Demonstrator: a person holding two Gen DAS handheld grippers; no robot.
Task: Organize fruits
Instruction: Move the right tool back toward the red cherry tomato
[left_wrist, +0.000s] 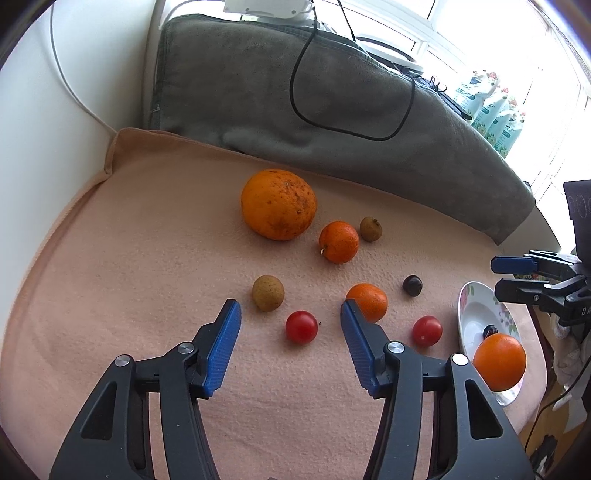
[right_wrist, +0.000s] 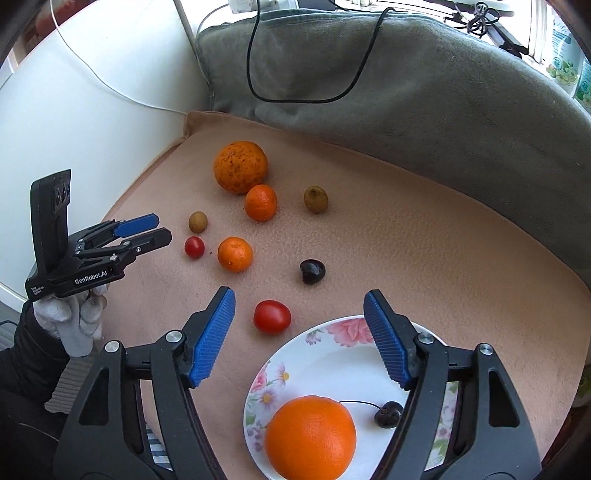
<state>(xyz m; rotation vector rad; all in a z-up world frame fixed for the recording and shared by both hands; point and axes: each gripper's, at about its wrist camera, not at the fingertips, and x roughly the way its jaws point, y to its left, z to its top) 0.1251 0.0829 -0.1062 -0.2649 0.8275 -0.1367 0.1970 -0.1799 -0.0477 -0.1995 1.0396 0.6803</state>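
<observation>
Fingers on our left gripper (left_wrist: 290, 309) stand apart, nothing between the pads; a red cherry tomato (left_wrist: 301, 326) lies on the peach cloth (left_wrist: 147, 258) just ahead in the gap between the tips. Beside the right-hand fingertip we see a small mandarin (left_wrist: 366, 302), partly hidden by it; beside the left-hand one, a brown longan (left_wrist: 268, 297). Further out: a second mandarin (left_wrist: 338, 241), another longan (left_wrist: 371, 229), then the big speckled orange (left_wrist: 279, 204). Off right sit a second tomato (left_wrist: 427, 330) and a dark cherry (left_wrist: 412, 285).

Our right gripper (right_wrist: 299, 302) also has its fingers spread wide and empty, above the near rim of the floral plate (right_wrist: 325, 354). Under and behind the fingers, on the plate, are an orange (right_wrist: 310, 437) and a stemmed cherry (right_wrist: 388, 414). Just beyond the rim, between the tips, lies the tomato (right_wrist: 272, 316). Behind all fruit a grey blanket (right_wrist: 406, 110) with a black cable (right_wrist: 295, 74).
</observation>
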